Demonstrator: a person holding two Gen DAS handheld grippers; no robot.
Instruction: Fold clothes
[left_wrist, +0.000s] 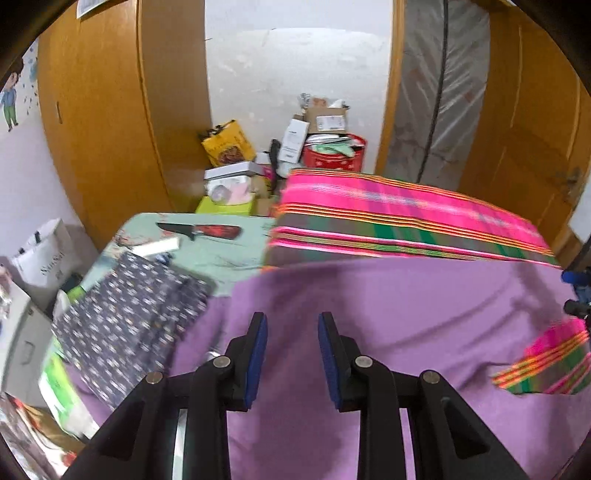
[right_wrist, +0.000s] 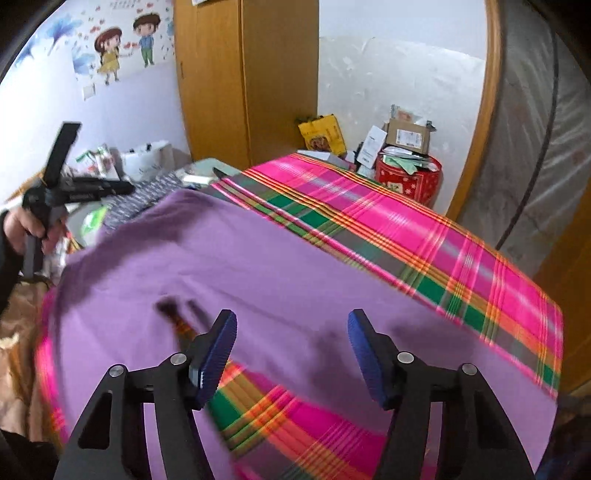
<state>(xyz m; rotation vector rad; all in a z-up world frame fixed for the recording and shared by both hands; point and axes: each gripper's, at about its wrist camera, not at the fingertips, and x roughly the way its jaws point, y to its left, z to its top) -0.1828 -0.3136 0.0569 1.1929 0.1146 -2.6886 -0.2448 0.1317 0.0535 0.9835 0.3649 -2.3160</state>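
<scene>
Two tools, both gaping and empty: left tool, right tool. The purple cloth lies under both, running 10 to 4 o'clock; its folded-back plaid corner is nearer the right.

The purple cloth is covering most of the plaid cloth and hiding the bench beneath. Motion blur is smearing a dark thing lying on it. The lower edge is cutting off both cloths.
</scene>
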